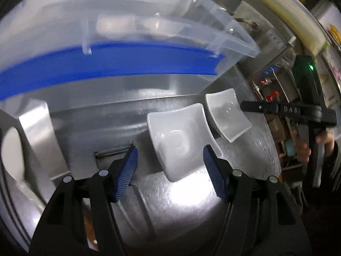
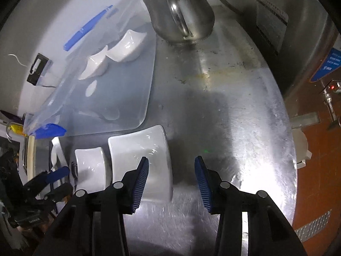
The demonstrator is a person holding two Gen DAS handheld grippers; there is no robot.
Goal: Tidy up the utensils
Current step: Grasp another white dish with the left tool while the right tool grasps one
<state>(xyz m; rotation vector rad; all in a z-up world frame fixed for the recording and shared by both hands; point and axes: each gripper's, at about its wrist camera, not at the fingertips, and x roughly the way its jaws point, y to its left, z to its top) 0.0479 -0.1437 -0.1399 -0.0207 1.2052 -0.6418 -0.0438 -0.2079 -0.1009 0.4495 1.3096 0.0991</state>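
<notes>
Two white square dishes sit side by side on the steel counter. In the left wrist view, the nearer dish (image 1: 181, 138) lies just ahead of my open, empty left gripper (image 1: 169, 151), with the second dish (image 1: 228, 113) beyond it. In the right wrist view, the larger dish (image 2: 140, 160) lies at my open right gripper's (image 2: 171, 163) left finger, the smaller dish (image 2: 91, 172) to its left. A clear plastic bin with blue clips (image 2: 110, 81) holds two more white dishes (image 2: 125, 47) and a white spoon (image 2: 91, 88). The left gripper (image 2: 55, 179) shows at far left.
A steel pitcher (image 2: 179, 10) stands behind the bin. A large steel pot (image 2: 294, 32) is at the right rear. The counter's (image 2: 234, 117) rounded edge runs along the right. A white spoon (image 1: 12, 155) lies at the far left of the left wrist view.
</notes>
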